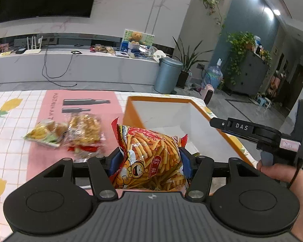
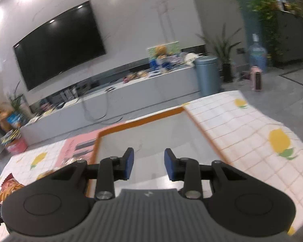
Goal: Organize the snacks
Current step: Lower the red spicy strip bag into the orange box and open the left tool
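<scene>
Left gripper (image 1: 151,159) clamps the shrimp-stick bag (image 1: 151,157), its long axis pointing ahead into the orange box (image 1: 129,111); right gripper (image 2: 149,166) hovers above the box, fingers parted, empty.

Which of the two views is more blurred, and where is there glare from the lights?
Right wrist view: blurred throughout, glare at upper left above the television. Left wrist view: sharper, the fries bag crisp, the two snack packs slightly smeared, ceiling lights flare at upper right.

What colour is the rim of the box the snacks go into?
Orange, around a white inside. The box rim shows sharpest in the left wrist view.
</scene>
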The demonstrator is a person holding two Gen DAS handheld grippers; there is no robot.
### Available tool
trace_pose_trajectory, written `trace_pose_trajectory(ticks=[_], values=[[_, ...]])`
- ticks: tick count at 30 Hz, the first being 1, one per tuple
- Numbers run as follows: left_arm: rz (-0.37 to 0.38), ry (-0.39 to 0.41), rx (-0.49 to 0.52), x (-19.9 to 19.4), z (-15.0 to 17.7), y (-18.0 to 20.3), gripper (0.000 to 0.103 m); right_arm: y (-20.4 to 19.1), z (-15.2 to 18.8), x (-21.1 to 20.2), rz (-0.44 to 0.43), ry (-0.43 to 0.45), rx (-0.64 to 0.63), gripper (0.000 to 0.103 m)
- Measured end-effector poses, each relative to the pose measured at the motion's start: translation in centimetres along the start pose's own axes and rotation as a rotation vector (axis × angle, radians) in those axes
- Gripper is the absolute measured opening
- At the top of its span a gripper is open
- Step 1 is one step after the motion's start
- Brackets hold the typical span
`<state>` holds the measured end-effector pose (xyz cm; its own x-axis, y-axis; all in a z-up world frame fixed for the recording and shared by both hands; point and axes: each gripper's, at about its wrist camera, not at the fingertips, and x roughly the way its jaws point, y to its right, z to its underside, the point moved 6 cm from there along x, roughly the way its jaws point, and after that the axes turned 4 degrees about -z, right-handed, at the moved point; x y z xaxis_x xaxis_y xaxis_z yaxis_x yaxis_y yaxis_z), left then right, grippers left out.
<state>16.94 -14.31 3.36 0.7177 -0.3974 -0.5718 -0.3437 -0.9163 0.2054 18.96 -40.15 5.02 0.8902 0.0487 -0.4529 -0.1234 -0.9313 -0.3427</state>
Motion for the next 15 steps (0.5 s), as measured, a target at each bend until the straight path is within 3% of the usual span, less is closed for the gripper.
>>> trace_pose_trajectory(ticks=[5,10,15], values=[[-0.01,-0.033,0.046,2.5,-1.1,3.2,0.067,1.8,-0.9,-1.3,-0.017,0.036,0.08,0.033],[-0.062,-0.106,0.048,5.9,-0.7,5.3,0.067,2.0,-1.6,-1.8,0.029,0.065,-0.021,0.034],[-0.074,-0.15,0.05,8.8,-0.3,6.2,0.067,2.9,-2.2,-2.4,-0.002,0.084,-0.043,0.035]])
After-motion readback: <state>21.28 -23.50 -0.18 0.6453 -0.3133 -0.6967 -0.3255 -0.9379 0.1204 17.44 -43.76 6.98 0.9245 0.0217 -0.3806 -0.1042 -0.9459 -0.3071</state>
